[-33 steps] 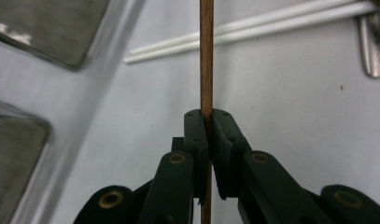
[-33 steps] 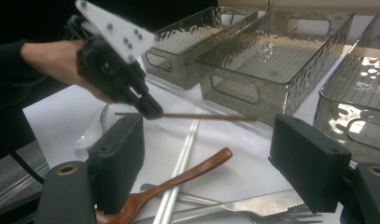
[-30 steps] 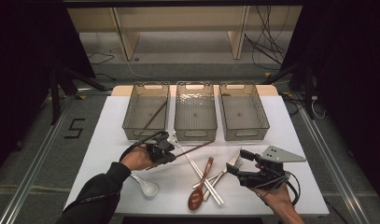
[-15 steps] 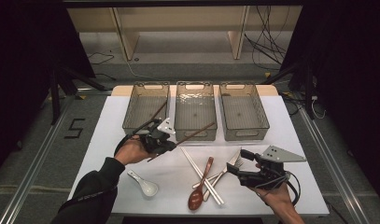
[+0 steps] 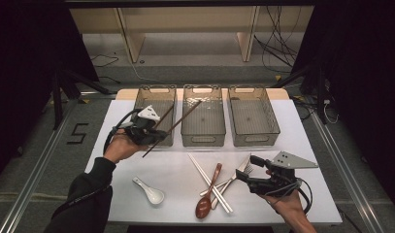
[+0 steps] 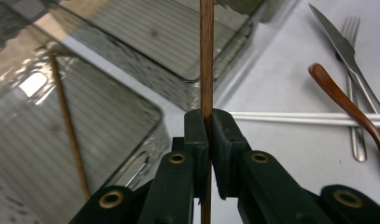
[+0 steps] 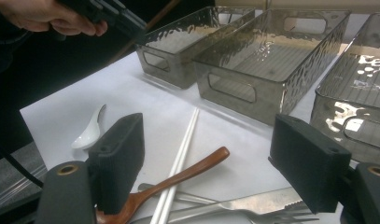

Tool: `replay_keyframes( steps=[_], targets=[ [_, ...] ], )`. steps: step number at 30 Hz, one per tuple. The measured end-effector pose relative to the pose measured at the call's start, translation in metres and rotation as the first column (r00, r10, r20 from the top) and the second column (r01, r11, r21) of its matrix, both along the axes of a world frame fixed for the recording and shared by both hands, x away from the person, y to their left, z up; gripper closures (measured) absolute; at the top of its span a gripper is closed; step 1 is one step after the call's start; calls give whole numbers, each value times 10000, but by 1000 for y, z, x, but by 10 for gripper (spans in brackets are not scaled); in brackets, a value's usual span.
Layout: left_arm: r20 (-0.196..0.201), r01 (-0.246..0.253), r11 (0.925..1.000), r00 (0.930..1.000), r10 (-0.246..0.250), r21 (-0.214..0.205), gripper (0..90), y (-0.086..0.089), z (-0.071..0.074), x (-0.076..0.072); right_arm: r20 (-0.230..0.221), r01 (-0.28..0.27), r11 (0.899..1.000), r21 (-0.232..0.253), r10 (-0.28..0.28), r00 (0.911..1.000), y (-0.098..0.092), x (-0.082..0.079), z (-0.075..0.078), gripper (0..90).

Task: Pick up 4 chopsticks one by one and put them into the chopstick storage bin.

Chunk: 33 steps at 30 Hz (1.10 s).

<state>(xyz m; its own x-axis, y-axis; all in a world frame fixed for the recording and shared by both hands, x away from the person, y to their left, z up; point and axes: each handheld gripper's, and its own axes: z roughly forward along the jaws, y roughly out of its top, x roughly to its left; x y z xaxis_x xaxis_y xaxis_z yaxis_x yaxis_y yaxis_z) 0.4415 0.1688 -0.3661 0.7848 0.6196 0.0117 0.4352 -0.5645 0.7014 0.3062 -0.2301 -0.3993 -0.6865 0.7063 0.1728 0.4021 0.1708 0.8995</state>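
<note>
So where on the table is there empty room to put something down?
The white table is bare at its right edge beside the right bin, and between the white spoon and the white chopsticks. The middle bin and the right bin look empty too. It is crowded around the wooden spoon, knife and fork.

Three clear plastic bins (image 5: 204, 116) stand in a row across the upper middle of the frame. Two brown chopsticks: one (image 5: 173, 127) raised at centre left, one (image 6: 68, 126) lying in the leftmost bin. Two white chopsticks (image 5: 209, 183), one wooden spoon (image 5: 208, 191), one white ceramic spoon (image 5: 149, 191), one fork (image 5: 243, 171) and one knife (image 6: 344, 46) sit lower down, at bottom centre.
</note>
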Motion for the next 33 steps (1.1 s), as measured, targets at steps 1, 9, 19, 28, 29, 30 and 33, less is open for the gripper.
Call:
replay_keyframes(
  steps=[1,9,19,28,29,30,33],
  targets=[
    [17,-101,9999,9999,101,-35,850,3,1,1,0,5,10000,-8,-5,10000,0,0,0,271],
    [11,-782,9967,9969,782,-221,850,14,1,15,-10,39,10000,27,-39,10000,0,0,0,272],
    [79,-1475,9890,9890,1476,-112,850,22,10,47,-60,81,9999,60,-80,9999,-2,2,-1,271],
    [88,-2092,9779,9778,2092,59,849,29,9,72,-77,61,10000,73,-60,10000,-1,2,-2,272],
    [54,-2131,9769,9770,2131,141,849,29,7,74,-93,69,10000,72,-68,9999,-1,1,-2,271],
    [55,-2205,9752,9754,2204,188,849,30,5,77,-102,72,10000,67,-72,9999,-1,2,-2,272],
    [32,-2379,9710,9713,2379,239,850,32,0,82,-92,67,9999,96,-66,9999,-2,2,-2,272]
  ],
)
